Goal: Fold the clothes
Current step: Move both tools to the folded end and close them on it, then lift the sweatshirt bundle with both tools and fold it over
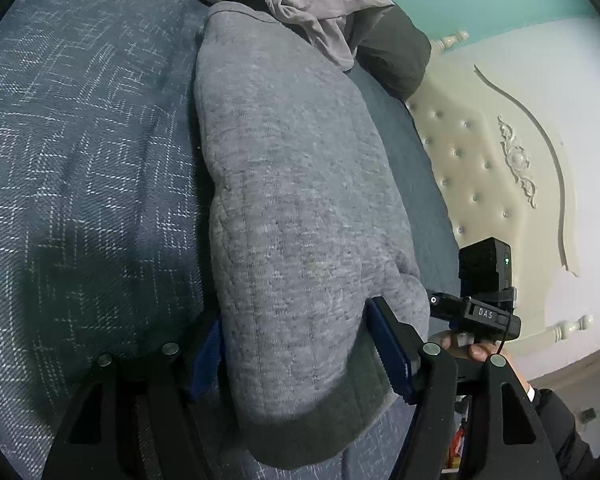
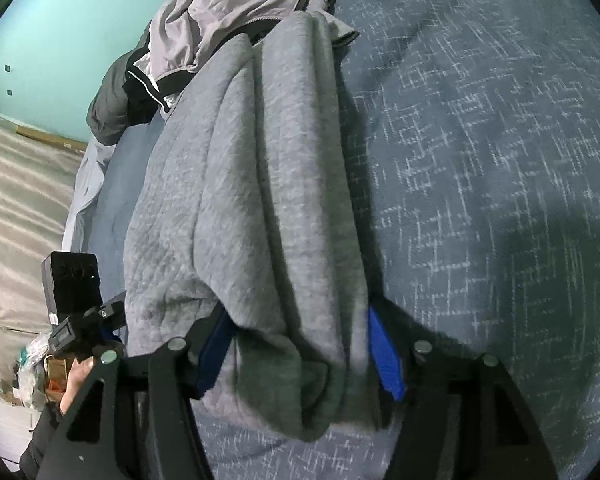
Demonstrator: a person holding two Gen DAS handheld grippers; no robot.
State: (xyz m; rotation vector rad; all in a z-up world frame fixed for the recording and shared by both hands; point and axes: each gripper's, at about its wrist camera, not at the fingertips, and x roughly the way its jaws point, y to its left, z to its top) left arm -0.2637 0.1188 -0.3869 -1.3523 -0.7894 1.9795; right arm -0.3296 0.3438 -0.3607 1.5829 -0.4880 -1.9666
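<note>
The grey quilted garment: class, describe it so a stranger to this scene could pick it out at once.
Start at the blue patterned bedspread covering the bed. A heap of clothes sits at its far end; the grey quilted garment stretches from that heap toward the cameras as one long folded strip. Unlike the smooth, shiny grey jacket on the heap, it is thick, heathered and stitched, with a darker ribbed hem.

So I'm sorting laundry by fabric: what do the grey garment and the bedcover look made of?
Grey garment: soft matte heathered knit, probably cotton-blend fleece, with quilted stitch lines. Bedcover: dark blue woven cloth with pale broken-line weave, likely cotton.
</note>
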